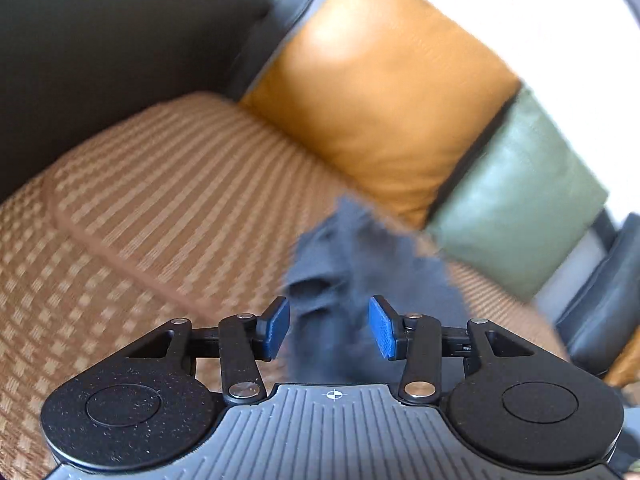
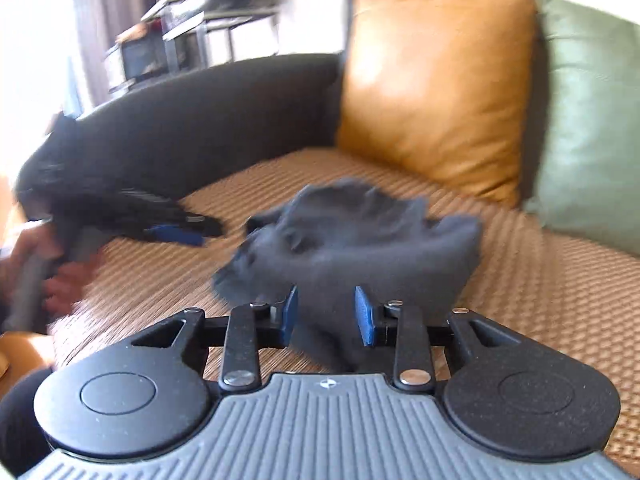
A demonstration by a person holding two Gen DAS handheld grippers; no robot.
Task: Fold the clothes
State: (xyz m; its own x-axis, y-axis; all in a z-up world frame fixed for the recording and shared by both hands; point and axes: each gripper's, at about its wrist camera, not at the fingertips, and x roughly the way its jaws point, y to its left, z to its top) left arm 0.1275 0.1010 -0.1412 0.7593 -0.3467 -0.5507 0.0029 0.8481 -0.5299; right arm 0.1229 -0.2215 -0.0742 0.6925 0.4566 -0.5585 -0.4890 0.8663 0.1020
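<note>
A crumpled dark grey garment point(image 2: 360, 232) lies bunched on a woven striped seat mat point(image 2: 540, 300). My right gripper point(image 2: 329, 314) has the garment's near end drawn in between its blue pads, and the cloth touches both. In the left wrist view the same garment point(image 1: 352, 264) shows blurred between the blue pads of my left gripper point(image 1: 329, 328), whose jaws stand apart. Seen from the right wrist, the left gripper point(image 2: 188, 232) lies low over the mat, just left of the garment with a small gap. A person's hand point(image 2: 60, 280) holds its handle.
An orange cushion point(image 1: 380, 92) and a green cushion point(image 1: 516, 200) lean against the sofa back behind the garment. A dark sofa arm point(image 2: 208, 120) curves along the left side. Shelves point(image 2: 180, 40) stand beyond it. Bare mat point(image 1: 160, 200) stretches left of the garment.
</note>
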